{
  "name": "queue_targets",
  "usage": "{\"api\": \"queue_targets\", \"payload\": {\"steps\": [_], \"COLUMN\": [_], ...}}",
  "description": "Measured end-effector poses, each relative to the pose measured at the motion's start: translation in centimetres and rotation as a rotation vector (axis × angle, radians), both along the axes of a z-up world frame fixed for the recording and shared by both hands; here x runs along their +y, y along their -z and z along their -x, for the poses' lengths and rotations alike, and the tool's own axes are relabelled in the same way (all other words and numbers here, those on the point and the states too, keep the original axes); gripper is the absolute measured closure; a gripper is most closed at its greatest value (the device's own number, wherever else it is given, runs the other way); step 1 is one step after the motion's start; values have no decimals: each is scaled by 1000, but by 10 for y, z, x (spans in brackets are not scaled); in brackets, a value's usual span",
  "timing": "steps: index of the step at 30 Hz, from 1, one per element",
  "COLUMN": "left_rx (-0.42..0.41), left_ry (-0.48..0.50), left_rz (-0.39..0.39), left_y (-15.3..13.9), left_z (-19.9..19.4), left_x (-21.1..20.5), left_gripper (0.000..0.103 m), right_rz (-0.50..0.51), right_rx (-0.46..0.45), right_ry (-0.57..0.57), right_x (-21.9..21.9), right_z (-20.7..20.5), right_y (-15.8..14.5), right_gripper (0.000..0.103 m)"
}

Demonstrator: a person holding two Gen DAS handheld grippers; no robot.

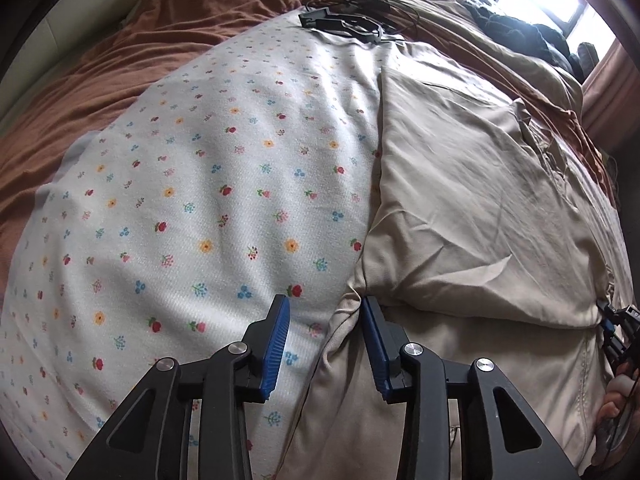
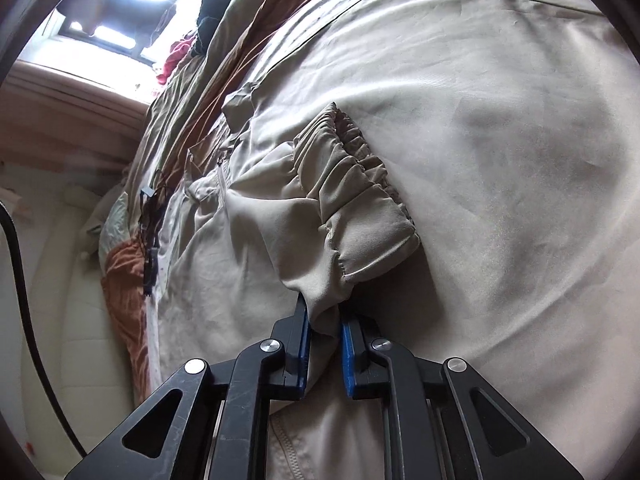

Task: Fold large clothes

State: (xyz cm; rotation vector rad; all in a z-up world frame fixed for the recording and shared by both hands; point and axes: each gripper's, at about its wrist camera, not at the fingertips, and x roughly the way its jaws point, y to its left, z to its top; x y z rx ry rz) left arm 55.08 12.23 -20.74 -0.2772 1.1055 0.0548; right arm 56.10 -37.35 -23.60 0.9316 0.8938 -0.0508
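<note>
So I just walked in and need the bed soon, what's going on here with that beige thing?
A person with a gripper in each hand is folding a beige garment spread on the bed over a floral sheet. The right gripper is shut on the fabric just below an elastic cuff. The left gripper stands open at the garment's bunched edge, one pad beside the cloth, not yet pinching it. The fold itself has not begun.

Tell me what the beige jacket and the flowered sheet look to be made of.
Beige jacket: a thin, smooth woven fabric, perhaps polyester or nylon, with a faint sheen, sharp creases and a gathered elastic cuff. Flowered sheet: matte, finely ribbed white cloth, likely cotton, printed with small flowers.
</note>
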Motion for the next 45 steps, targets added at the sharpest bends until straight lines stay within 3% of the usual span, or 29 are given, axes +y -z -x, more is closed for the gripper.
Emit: {"api": "queue_targets", "payload": {"steps": [3,5,7,11,16,18,20,28,33,37,45], "left_rx": [14,27,14,-62,-133,-150,-160,-195,-213,-204,-157], "left_ry": [-9,-24,-44,-72,-22,0,22,121,163,156,71], "left_rz": [-10,-5,23,62,47,49,63,150,145,145,158], "left_y": [-2,-7,-17,-47,-77,-84,-88,-93,-89,-75,-45], "left_z": [0,1,7,21,30,30,30,26,21,18,15], "left_x": [-2,-2,0,2,-24,-39,-57,-135,-175,-186,-177], "left_gripper": [63,63,63,59,34,32,32,32,32,32,32], "right_rz": [-10,-1,34,48,94,107,131,323,313,327,353], "right_rx": [26,30,10,-27,-38,-44,-51,-59,-41,-37,-55], "right_ry": [0,28,70,101,116,118,121,89,200,279,345], "right_x": [-3,-11,-22,-46,-76,-87,-98,-140,-187,-219,-262], "right_z": [3,13,23,36,49,54,61,85,105,117,122], "right_y": [-5,-14,-28,-51,-72,-80,-88,-120,-113,-108,-94], "right_gripper": [84,62,52,52,52,48,34,32,32,33,47]}}
